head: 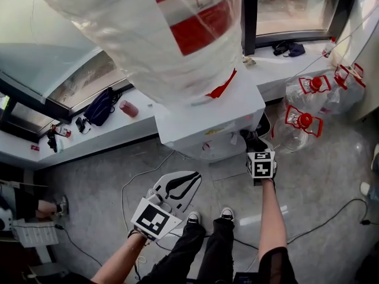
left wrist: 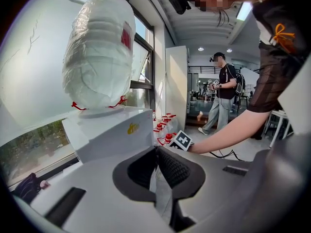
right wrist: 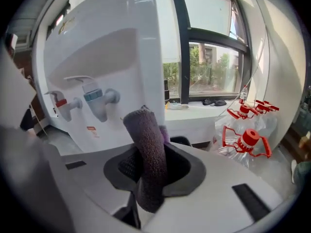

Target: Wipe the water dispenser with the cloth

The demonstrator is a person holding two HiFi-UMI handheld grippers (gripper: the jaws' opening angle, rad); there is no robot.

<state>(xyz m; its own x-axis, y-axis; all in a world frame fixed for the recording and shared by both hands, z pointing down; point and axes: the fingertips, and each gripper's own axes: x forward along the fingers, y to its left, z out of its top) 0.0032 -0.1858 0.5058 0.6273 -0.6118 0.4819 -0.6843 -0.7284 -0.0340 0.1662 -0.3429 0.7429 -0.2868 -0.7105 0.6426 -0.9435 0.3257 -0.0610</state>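
Nothing readable anywhere: print on the red-and-white label (head: 198, 10) of the plastic-wrapped bottle (head: 148, 34) too blurred, yellow logo (left wrist: 132, 128) on the white water dispenser (head: 210, 117) and small red sticker (right wrist: 91, 128) under its taps too small. Bottle inverted on the dispenser's top, filling the upper head view and hiding much of the cabinet. Red tap (right wrist: 60, 103) and blue tap (right wrist: 95, 97) side by side in the front recess. On the floor (head: 331, 176) toward the right edge of the head view, spare bottles (head: 302, 123) with red caps and handles, just beside the dispenser; on the window sill (head: 118, 132) behind, a dark bag (head: 99, 106) and a pink cup (head: 128, 109). Right hand-held gripper (right wrist: 146, 161) clamped on the purple cloth (right wrist: 148, 144), at the dispenser's front right corner, near the taps; contact with the cabinet impossible to judge. Cloth folded into a thick roll, long axis upright along the jaws, top end leaning slightly left toward the dispenser front. Left hand-held gripper (left wrist: 156, 165) lower and apart from the dispenser, jaws together with nothing between, aimed up at cabinet and bottle. Another person (left wrist: 221, 98) standing far down the room.
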